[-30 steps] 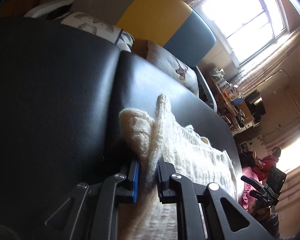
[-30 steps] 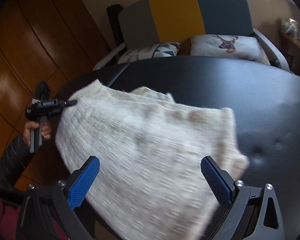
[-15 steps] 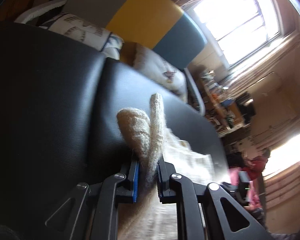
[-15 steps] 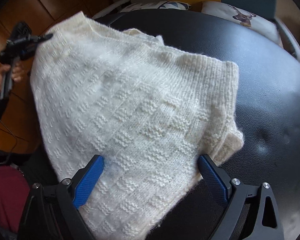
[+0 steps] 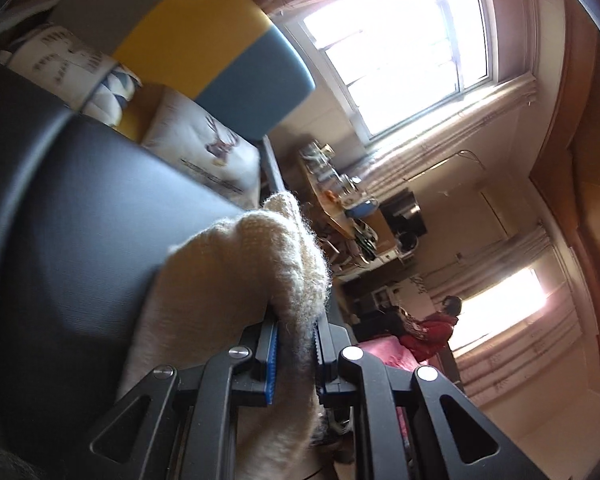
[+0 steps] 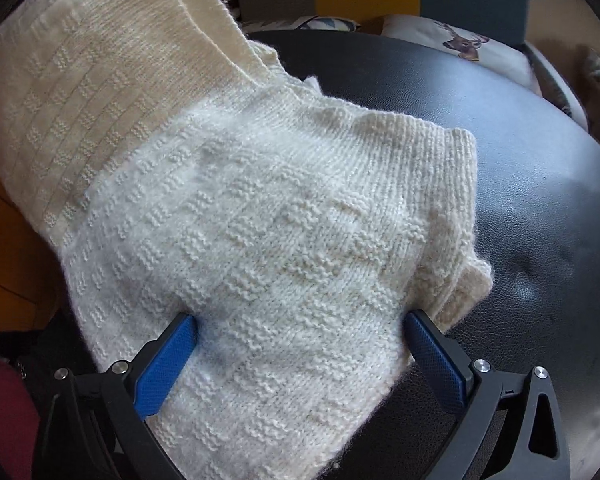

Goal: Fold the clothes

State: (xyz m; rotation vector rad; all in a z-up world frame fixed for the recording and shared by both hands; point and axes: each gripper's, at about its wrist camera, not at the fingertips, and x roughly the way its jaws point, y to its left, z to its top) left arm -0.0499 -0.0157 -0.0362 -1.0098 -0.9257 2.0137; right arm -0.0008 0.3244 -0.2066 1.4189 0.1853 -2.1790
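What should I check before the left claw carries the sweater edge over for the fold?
1. Left claw shut on the sweater edge: ok, knit is pinched between the blue pads.
2. Right claw ready to pin the lower part: ok, it stands open over the sweater, gripping nothing.
3. Lifted flap free of snags: ok, in the right wrist view it rises clear at upper left.
4. Bare black tabletop beside the sweater to land the fold: ok.
5. Sweater fully on the tabletop: not ok, its left side appears to overhang the edge.
6. Layers under the top aligned: cannot tell, hidden.
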